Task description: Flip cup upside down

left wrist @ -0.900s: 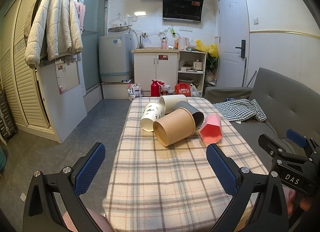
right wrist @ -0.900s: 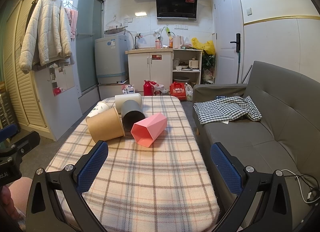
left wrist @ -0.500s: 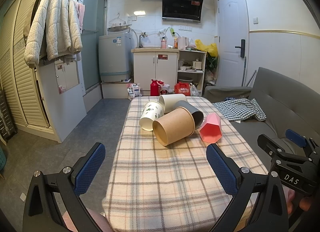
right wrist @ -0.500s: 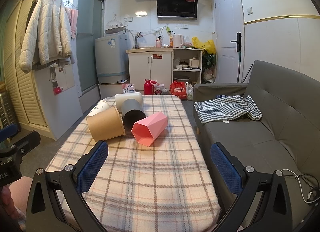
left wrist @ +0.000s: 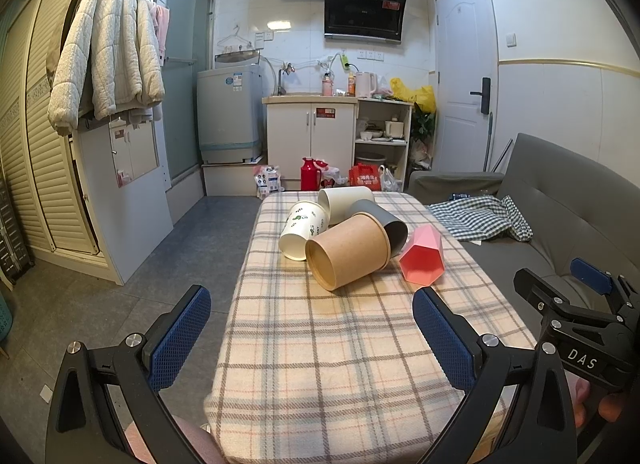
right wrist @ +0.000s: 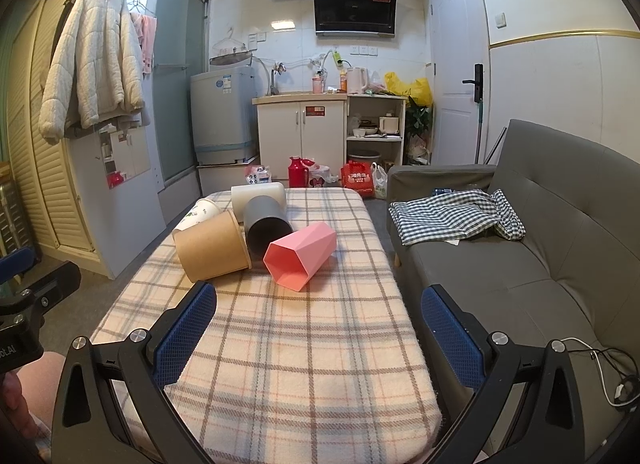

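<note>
Pink faceted cup (right wrist: 301,259) on plaid cloth (right wrist: 280,344)

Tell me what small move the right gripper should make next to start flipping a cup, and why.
Probably ease the right gripper forward toward the pink cup. It is open and empty, well short of the cups, and the pink cup lies on its side nearest it, at the cluster's edge, its mouth facing the gripper.

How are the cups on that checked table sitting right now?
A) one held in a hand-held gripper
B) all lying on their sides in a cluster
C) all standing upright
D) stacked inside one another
B: the brown paper cup, grey cup and pink cup lie tipped over, bunched together with two white cups behind.
</note>
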Demonstrator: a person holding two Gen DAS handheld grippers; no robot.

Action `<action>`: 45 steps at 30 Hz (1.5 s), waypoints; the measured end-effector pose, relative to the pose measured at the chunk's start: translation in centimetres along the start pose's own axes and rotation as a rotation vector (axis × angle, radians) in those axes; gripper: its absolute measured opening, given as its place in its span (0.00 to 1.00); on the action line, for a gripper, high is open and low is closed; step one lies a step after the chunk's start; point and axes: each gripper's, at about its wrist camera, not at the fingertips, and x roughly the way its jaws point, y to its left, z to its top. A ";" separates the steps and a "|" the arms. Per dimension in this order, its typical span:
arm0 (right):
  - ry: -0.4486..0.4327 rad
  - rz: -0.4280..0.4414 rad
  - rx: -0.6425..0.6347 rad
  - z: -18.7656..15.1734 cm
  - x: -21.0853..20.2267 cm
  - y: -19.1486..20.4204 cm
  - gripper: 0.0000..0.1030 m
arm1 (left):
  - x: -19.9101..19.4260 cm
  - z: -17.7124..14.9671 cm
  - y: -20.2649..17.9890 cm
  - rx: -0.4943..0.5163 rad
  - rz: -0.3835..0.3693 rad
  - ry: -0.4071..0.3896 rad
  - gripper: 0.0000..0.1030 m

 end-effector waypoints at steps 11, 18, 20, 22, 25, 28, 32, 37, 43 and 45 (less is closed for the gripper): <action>0.011 0.001 -0.003 0.1 0.2 -0.1 1.00 | 0.3 -0.2 -0.2 0.008 -0.003 0.006 1.00; 0.029 -0.008 -0.024 0.7 1.3 0.0 1.00 | 1.6 0.0 -0.7 0.032 -0.018 0.034 1.00; 0.039 -0.019 -0.034 1.1 1.8 -0.1 1.00 | 2.3 0.4 -0.6 0.041 -0.020 0.044 1.00; 0.042 -0.025 -0.044 1.5 2.3 -0.2 1.00 | 3.3 1.0 -0.8 0.061 -0.011 0.053 1.00; 0.048 -0.033 -0.046 2.3 3.5 -0.3 1.00 | 5.3 1.6 -0.7 0.088 -0.026 0.070 1.00; 0.061 -0.028 -0.031 2.7 5.2 -0.5 1.00 | 7.8 2.1 -0.9 0.137 -0.045 0.089 1.00; 0.089 -0.020 -0.013 2.7 7.7 -0.9 1.00 | 11.9 2.8 -2.0 0.270 -0.082 0.118 1.00; 0.138 -0.008 0.020 2.3 10.4 -1.8 1.00 | 16.5 2.8 -3.4 0.462 -0.109 0.154 1.00; 0.174 -0.013 0.031 2.1 12.8 -2.7 1.00 | 20.4 2.4 -5.0 0.612 -0.195 0.224 1.00; 0.182 -0.013 0.021 2.2 13.7 -2.7 1.00 | 21.2 2.0 -5.7 0.661 -0.207 0.235 1.00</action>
